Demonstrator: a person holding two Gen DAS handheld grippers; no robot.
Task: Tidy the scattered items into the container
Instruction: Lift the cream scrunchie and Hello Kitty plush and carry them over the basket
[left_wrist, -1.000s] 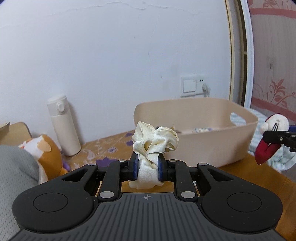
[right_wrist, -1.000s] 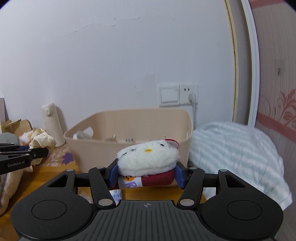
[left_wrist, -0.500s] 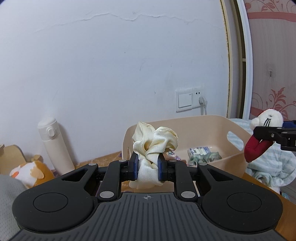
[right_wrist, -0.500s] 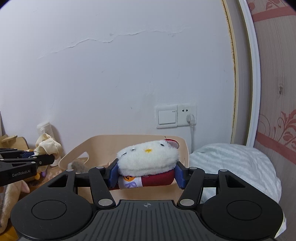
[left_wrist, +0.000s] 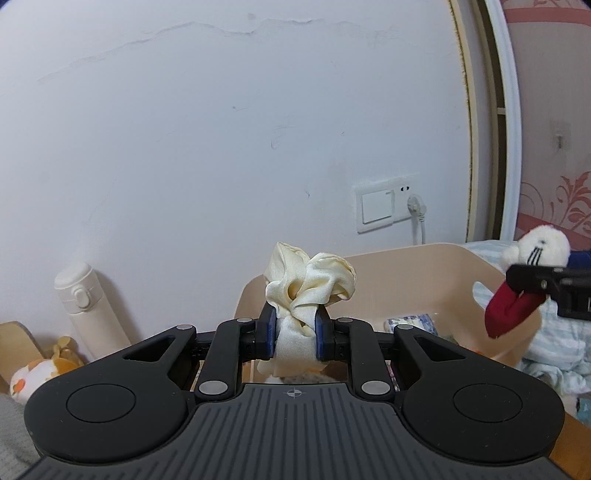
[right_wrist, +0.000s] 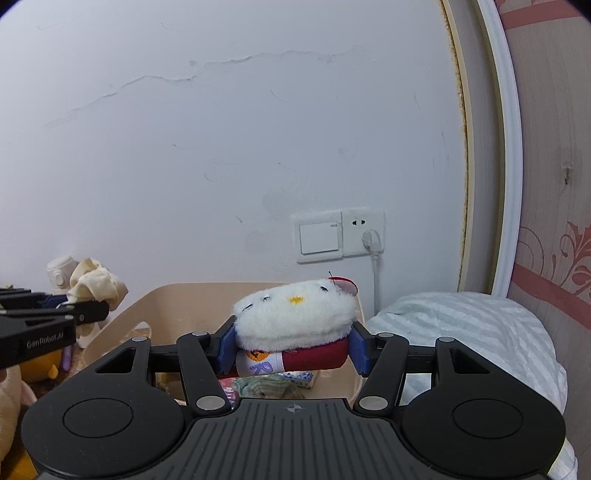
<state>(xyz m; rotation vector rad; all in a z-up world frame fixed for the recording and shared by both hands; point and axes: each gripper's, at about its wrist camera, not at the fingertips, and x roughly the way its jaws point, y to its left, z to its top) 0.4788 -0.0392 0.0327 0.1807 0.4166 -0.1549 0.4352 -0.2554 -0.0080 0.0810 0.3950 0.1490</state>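
My left gripper (left_wrist: 294, 336) is shut on a cream satin scrunchie (left_wrist: 308, 291) and holds it above the near left rim of the beige plastic basket (left_wrist: 406, 273). My right gripper (right_wrist: 291, 349) is shut on a white and red plush cat toy (right_wrist: 295, 319), held over the same basket (right_wrist: 177, 306). The plush toy also shows in the left wrist view (left_wrist: 532, 273) at the right, and the scrunchie in the right wrist view (right_wrist: 96, 282) at the left. The basket holds a blue patterned packet (left_wrist: 410, 320) and other small items.
A white thermos bottle (left_wrist: 90, 306) stands by the wall at the left, with an orange and white plush toy (left_wrist: 40, 371) below it. Striped bedding (right_wrist: 480, 332) lies right of the basket. A wall switch and plugged socket (right_wrist: 340, 236) are behind it.
Both grippers have risen and moved forward over the basket with their loads. The basket now sits lower and closer in both views, and its contents show beneath the right gripper.
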